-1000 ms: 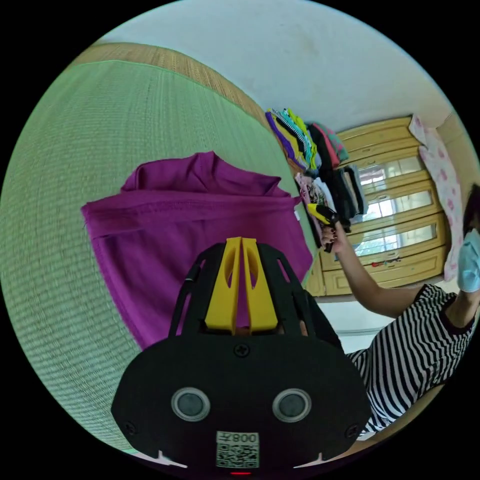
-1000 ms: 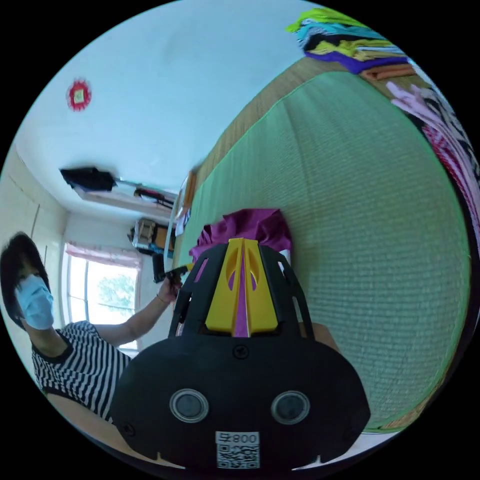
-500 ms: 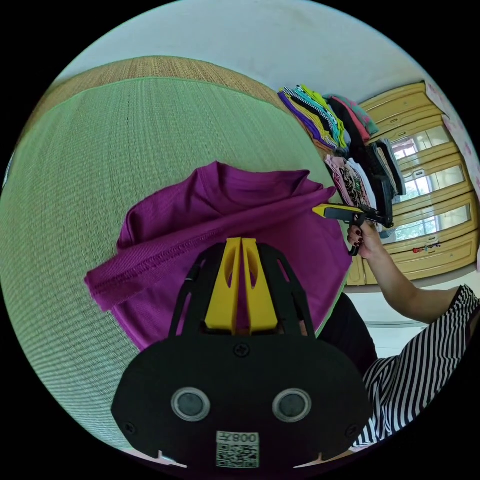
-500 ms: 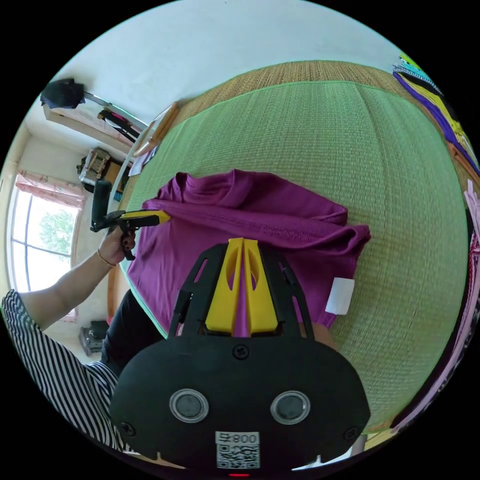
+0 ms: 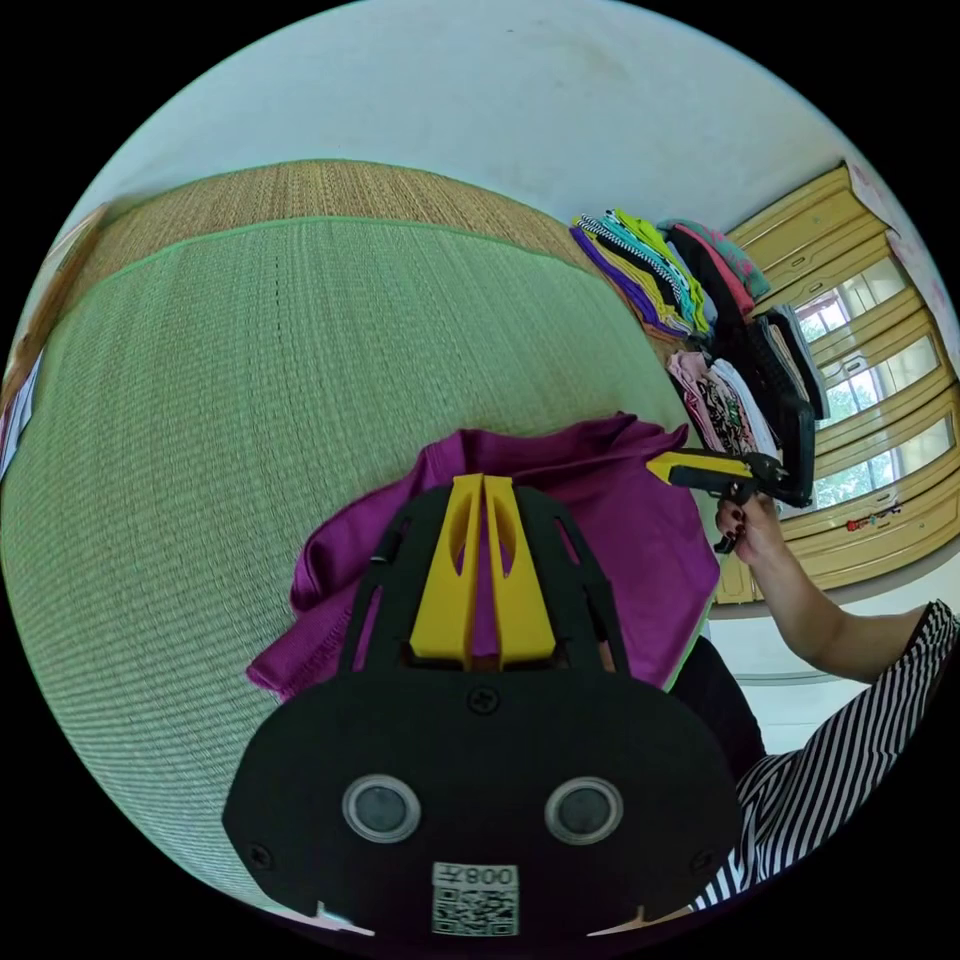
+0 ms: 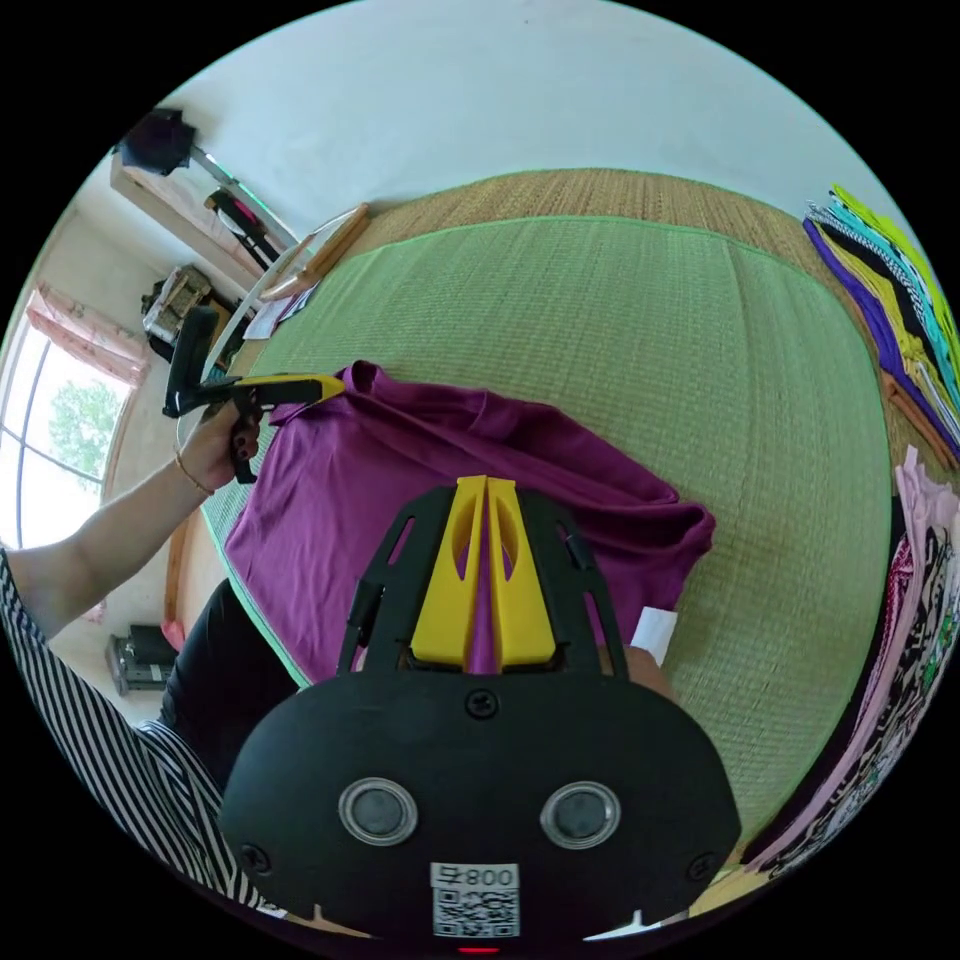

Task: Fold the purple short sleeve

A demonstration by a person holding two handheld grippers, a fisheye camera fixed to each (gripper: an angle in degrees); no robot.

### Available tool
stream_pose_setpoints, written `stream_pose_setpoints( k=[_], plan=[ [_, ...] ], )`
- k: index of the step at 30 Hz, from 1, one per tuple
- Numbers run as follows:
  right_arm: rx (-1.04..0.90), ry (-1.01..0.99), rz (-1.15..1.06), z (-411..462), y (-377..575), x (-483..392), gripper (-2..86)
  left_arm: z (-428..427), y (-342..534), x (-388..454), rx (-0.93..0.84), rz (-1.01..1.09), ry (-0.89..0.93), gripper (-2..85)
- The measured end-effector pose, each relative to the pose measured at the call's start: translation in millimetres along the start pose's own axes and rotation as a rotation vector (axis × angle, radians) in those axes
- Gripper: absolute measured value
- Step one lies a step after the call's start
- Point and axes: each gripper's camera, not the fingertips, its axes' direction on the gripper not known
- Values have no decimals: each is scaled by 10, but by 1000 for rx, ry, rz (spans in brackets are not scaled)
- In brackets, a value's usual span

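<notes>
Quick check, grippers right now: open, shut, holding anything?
Left gripper: shut on the purple shirt, cloth pinched between its jaws.
Right gripper: shut on the same shirt, purple fabric showing between its jaws.

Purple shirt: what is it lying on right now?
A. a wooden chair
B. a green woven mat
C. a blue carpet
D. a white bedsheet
B. The purple shirt is spread over the green woven mat, with both grippers, the left gripper and the right gripper, clamped on its cloth.
</notes>
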Motion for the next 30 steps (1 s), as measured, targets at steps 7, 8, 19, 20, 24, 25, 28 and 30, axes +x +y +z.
stream_pose_setpoints(
  k=[7, 8, 19, 20, 24, 25, 28, 30],
  plan=[
    [-86, -1, -84, 209, -30, -363, 1, -11, 160, 81, 30, 1, 11, 0],
    [-93, 25, -80, 233, -51, -386, 1, -26, 201, 103, 45, 5, 23, 1],
    [1, 96, -18, -39, -332, -319, 0, 120, 381, 237, -15, 85, -11, 2],
    [6, 99, -11, -79, -370, -306, 0, 123, 386, 226, -14, 82, -26, 2],
    [62, 89, -3, -293, -371, -322, 1, 69, 440, 191, 16, 67, -46, 2],
    [70, 85, -6, -324, -351, -334, 1, 37, 478, 178, 29, 62, -56, 2],
    [99, 71, -36, -458, -197, -439, 1, -5, 595, 121, 32, 52, -98, 1],
    [96, 46, -73, -482, -72, -526, 1, -3, 660, 62, 21, 37, -126, 1]
  ],
)
